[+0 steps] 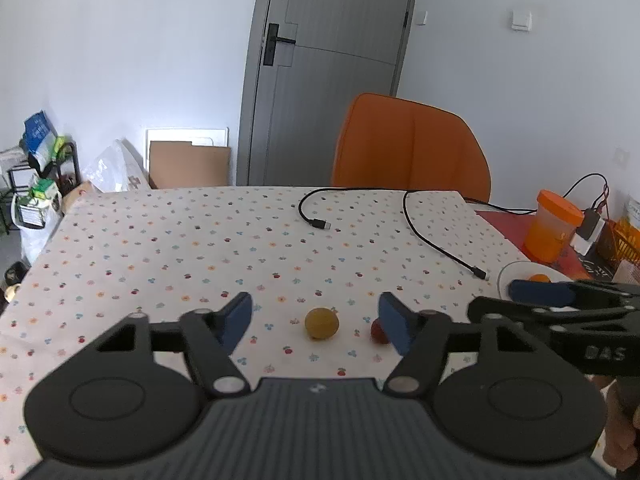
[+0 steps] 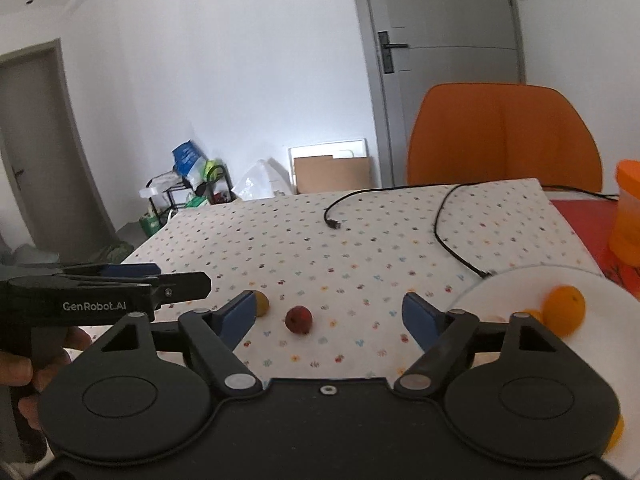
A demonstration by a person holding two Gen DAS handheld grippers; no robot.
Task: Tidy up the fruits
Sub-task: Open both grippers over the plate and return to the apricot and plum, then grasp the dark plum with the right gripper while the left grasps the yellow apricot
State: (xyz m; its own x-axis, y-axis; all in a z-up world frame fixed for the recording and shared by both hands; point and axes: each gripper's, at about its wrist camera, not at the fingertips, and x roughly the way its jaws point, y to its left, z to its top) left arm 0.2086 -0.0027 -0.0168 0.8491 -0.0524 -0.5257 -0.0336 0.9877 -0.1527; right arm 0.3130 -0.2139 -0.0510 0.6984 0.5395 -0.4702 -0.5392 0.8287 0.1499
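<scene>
My left gripper (image 1: 316, 312) stands open low over the flowered tablecloth (image 1: 240, 248). A yellow round fruit (image 1: 321, 323) lies between its fingers, touching neither pad. A small red fruit (image 1: 376, 333) lies just beside it, half hidden behind the right finger. My right gripper (image 2: 329, 308) is also open, with the red fruit (image 2: 299, 319) lying free between its fingers and the yellow fruit (image 2: 262, 303) peeking out behind its left finger. To its right a white plate (image 2: 500, 280) holds an orange (image 2: 564, 312) and a smaller orange piece.
Two black cables (image 1: 432, 240) lie across the far half of the cloth. An orange lidded cup (image 1: 554, 226) and a charger stand on the red mat at far right. An orange chair (image 1: 412, 148) is behind the table. A hand holds each gripper's handle.
</scene>
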